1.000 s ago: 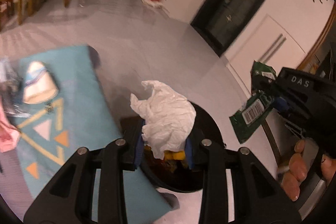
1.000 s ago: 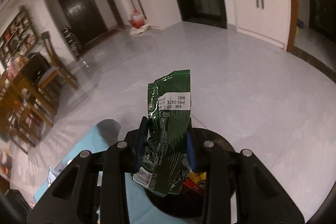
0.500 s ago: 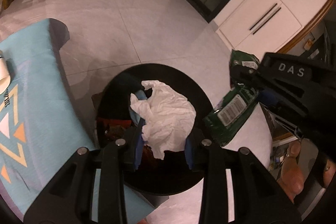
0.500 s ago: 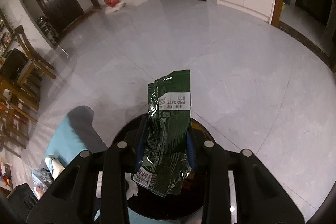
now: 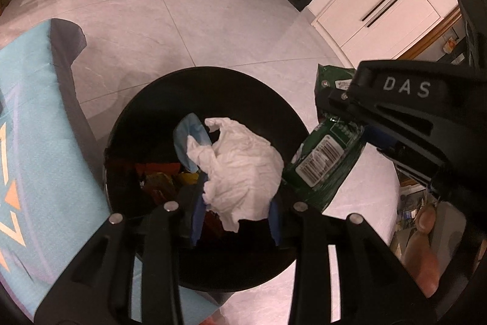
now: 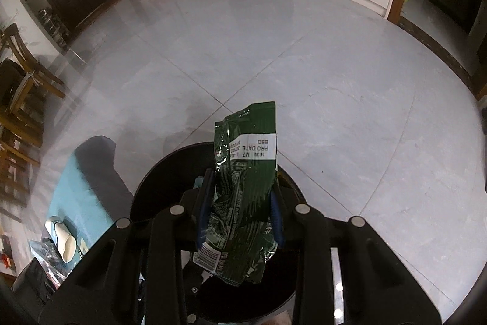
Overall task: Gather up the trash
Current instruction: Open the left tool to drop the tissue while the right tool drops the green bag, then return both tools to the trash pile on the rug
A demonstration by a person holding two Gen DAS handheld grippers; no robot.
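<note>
My left gripper [image 5: 234, 218] is shut on a crumpled white tissue [image 5: 240, 166] and holds it over the open black round bin [image 5: 146, 99]. The bin holds red and yellow wrappers [image 5: 158, 175] and a light blue piece [image 5: 188, 139]. My right gripper [image 6: 240, 218] is shut on a green snack packet [image 6: 246, 181], above the bin's rim [image 6: 146, 188]. In the left wrist view the packet [image 5: 322, 160] hangs at the bin's right edge, held by the right gripper [image 5: 362, 124].
A light blue mat with triangle patterns [image 5: 33, 124] lies left of the bin on the grey tiled floor [image 6: 334, 81]. A white slipper [image 6: 62, 239] and clear plastic lie on the mat. Wooden chairs [image 6: 21, 75] stand far left. White cabinet doors [image 5: 377, 5] stand behind.
Both grippers have moved forward over the bin and tilted down. The bin's inside now shows fully beneath the tissue. The green packet has come closer to the bin's rim.
</note>
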